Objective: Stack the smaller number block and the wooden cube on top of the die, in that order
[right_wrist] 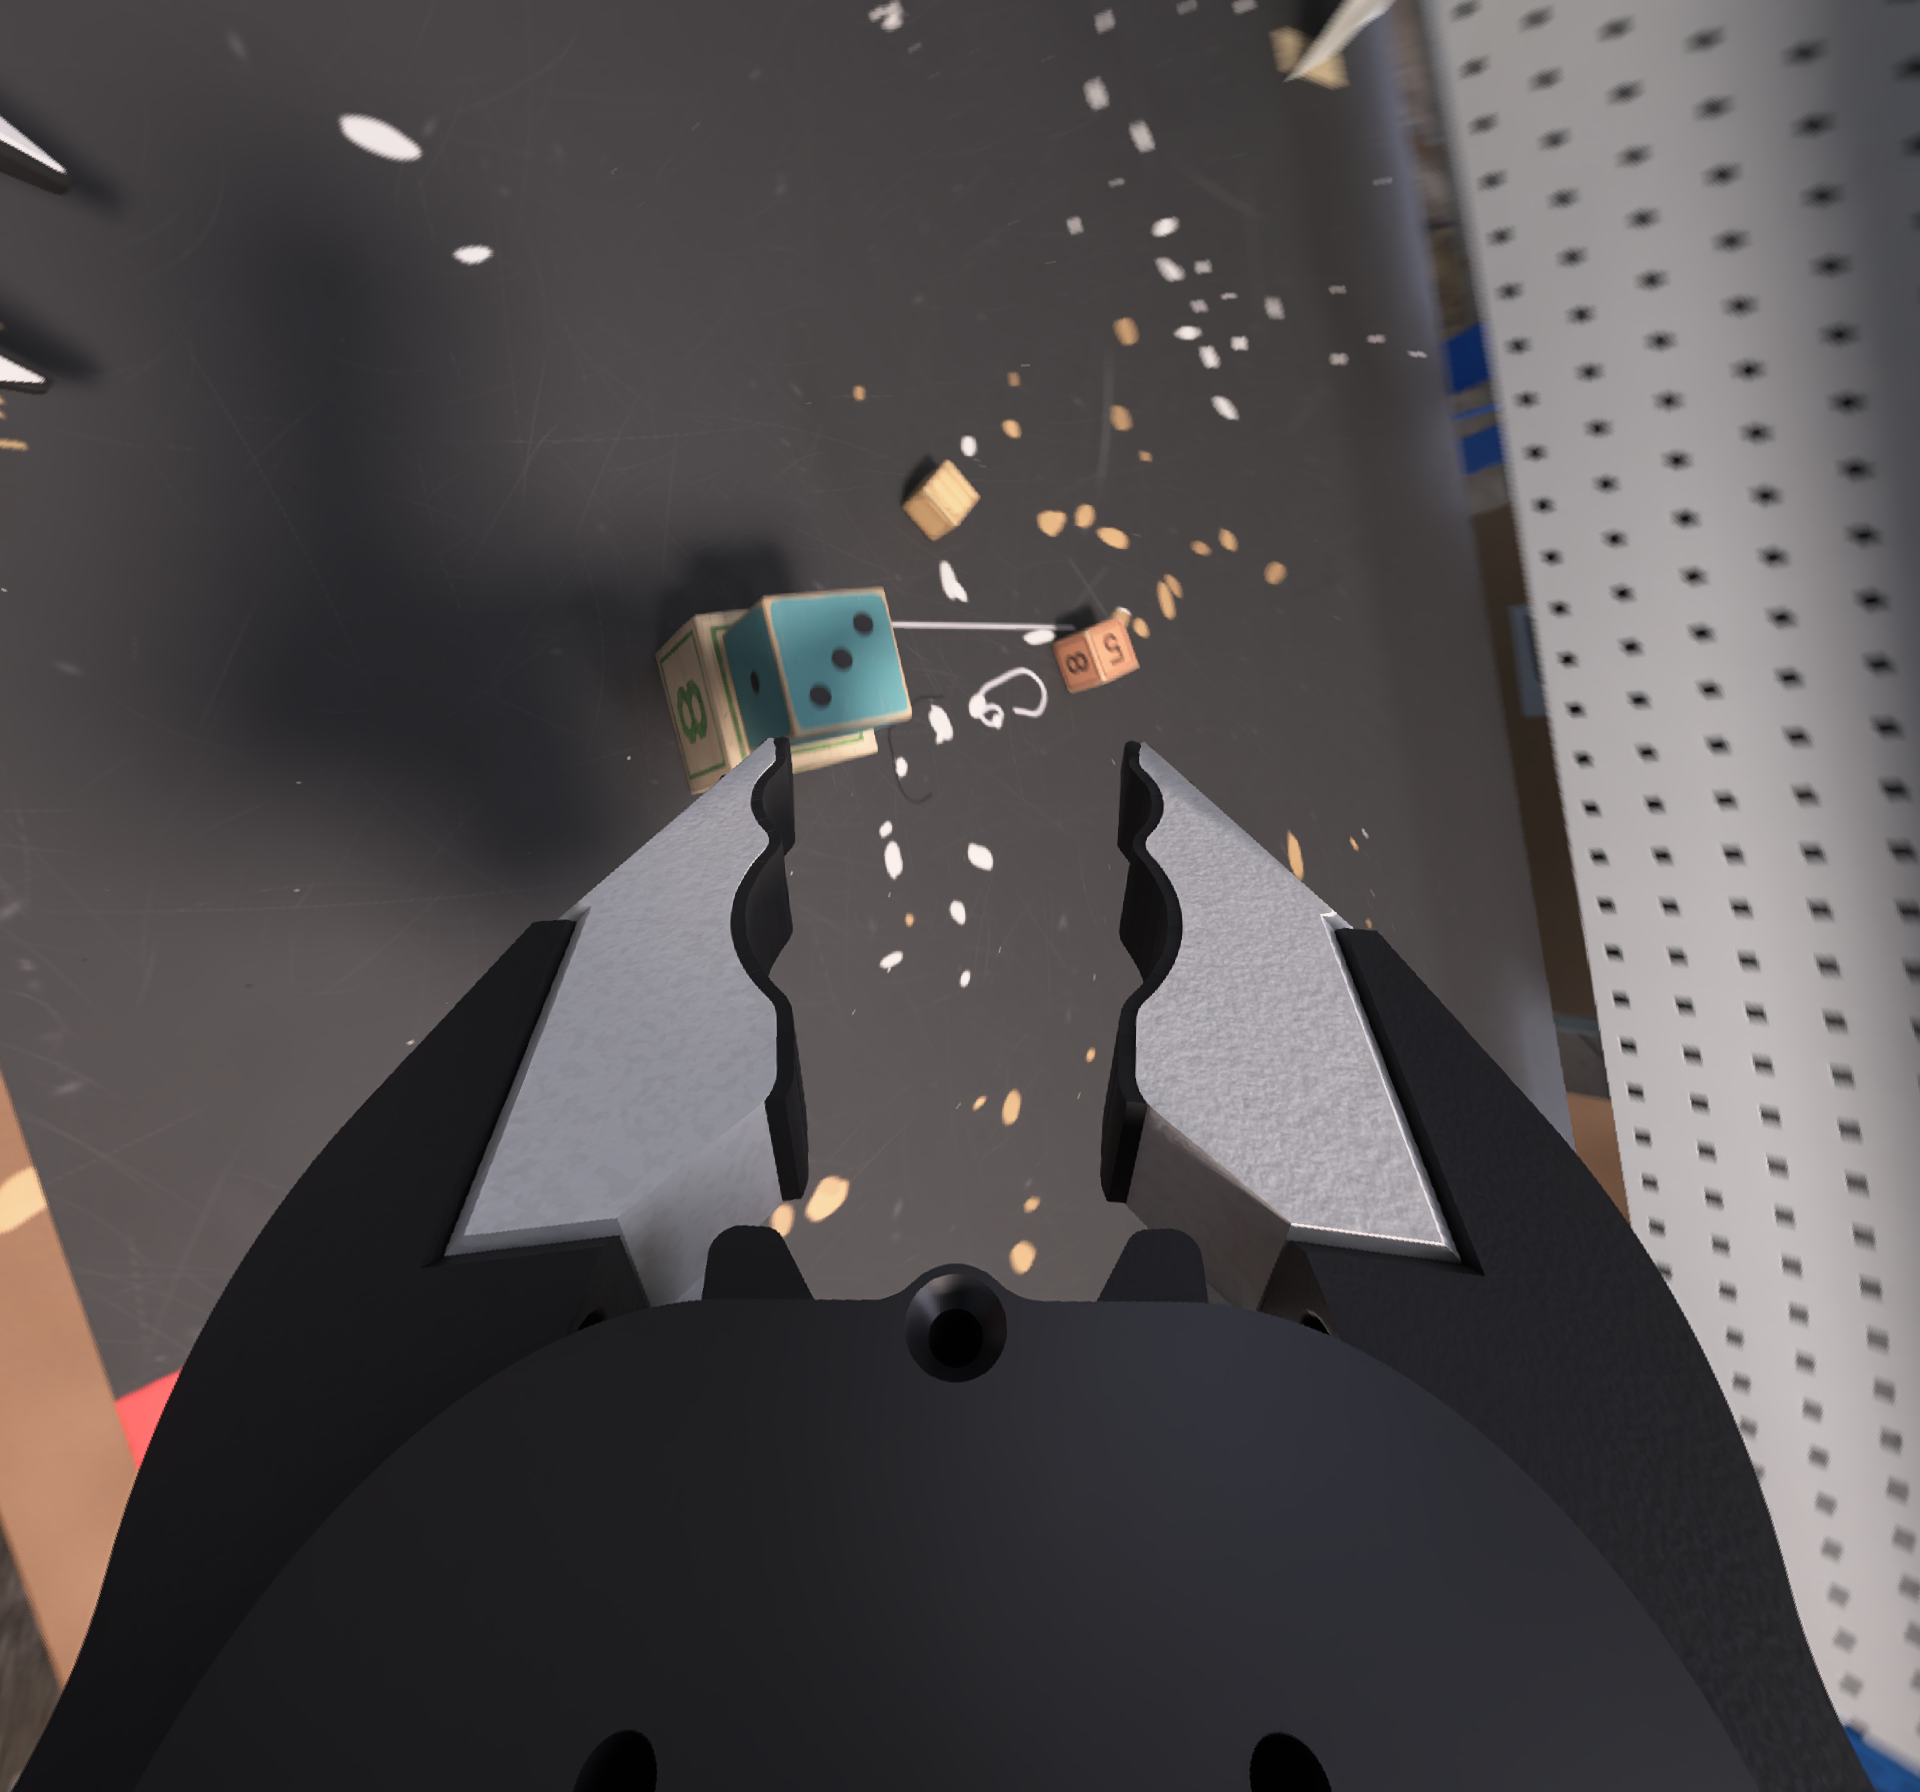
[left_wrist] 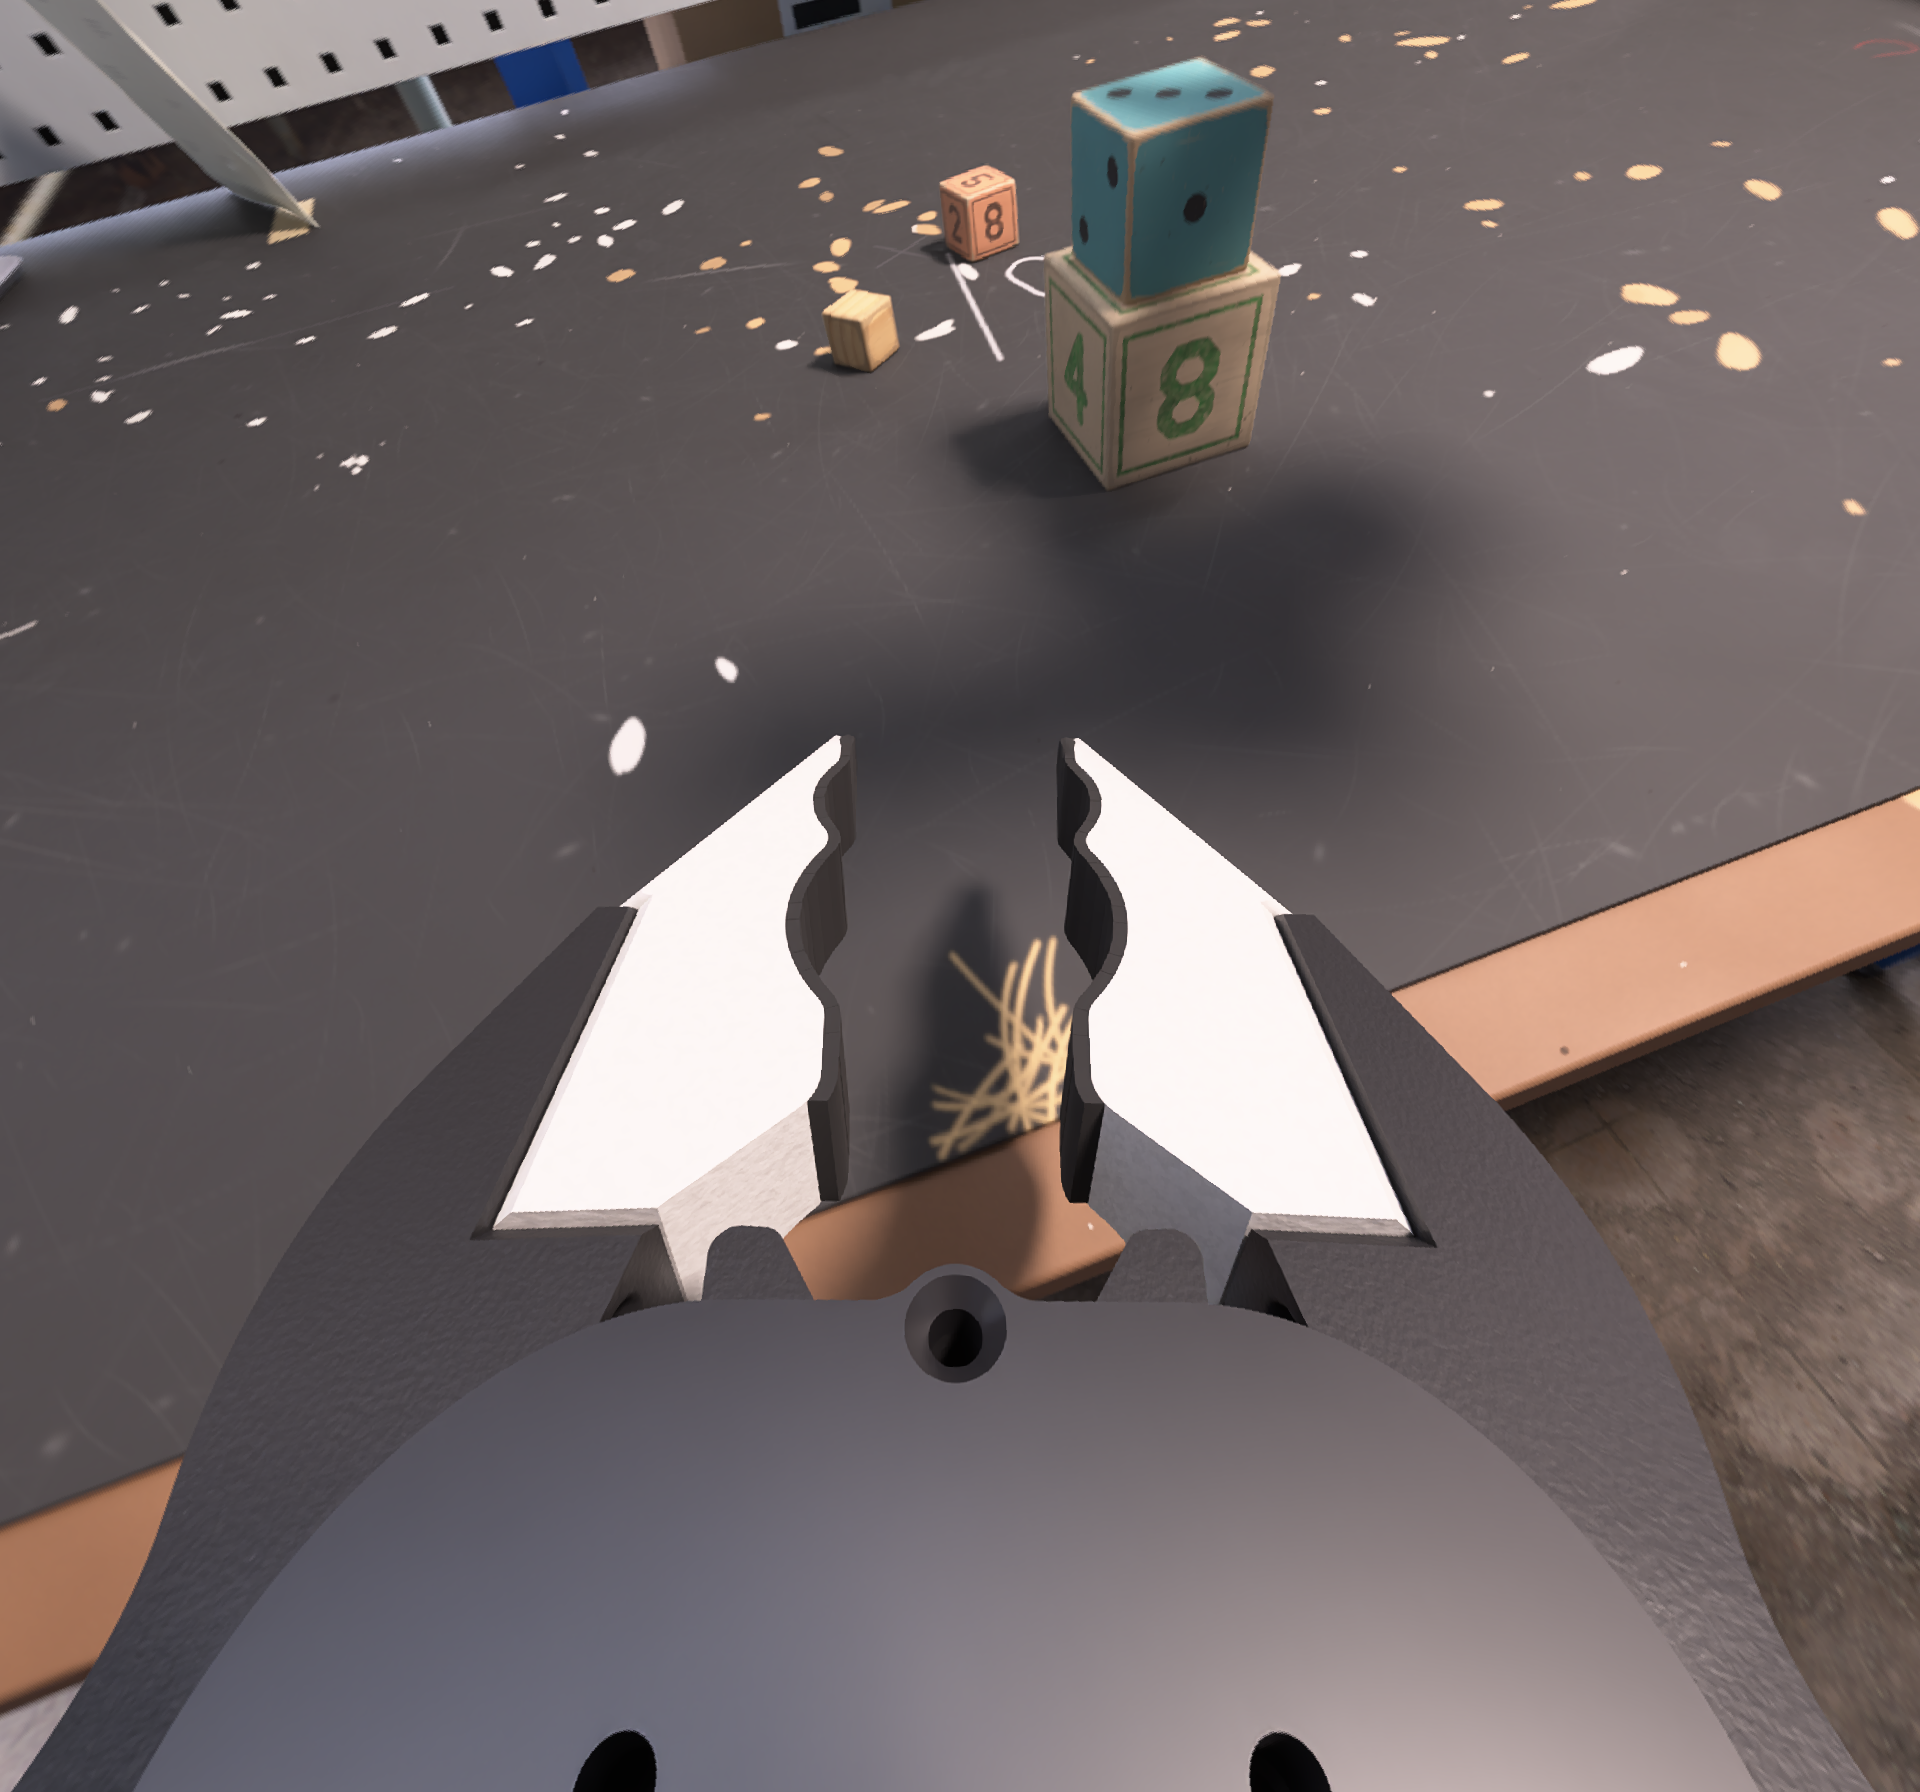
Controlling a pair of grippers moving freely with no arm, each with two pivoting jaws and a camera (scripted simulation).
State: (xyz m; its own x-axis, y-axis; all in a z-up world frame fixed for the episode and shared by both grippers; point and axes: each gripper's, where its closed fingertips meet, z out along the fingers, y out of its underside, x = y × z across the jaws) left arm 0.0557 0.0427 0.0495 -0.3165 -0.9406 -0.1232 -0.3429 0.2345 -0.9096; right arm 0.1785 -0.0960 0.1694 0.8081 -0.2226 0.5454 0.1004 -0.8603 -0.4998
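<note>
Left wrist view, teal die [left_wrist: 1169, 179] atop wooden block [left_wrist: 1164, 371]

The left wrist view looks low and level across the dark table [left_wrist: 416, 599], the right wrist view steeply down from above, both sharing the teal die [left_wrist: 1169, 179] [right_wrist: 821, 662].

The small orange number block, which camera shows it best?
The left wrist view: the small orange number block stands upright and unobstructed on the table beside the teal die. The right wrist view shows it from above, tilted in the frame and less sharp.
</note>
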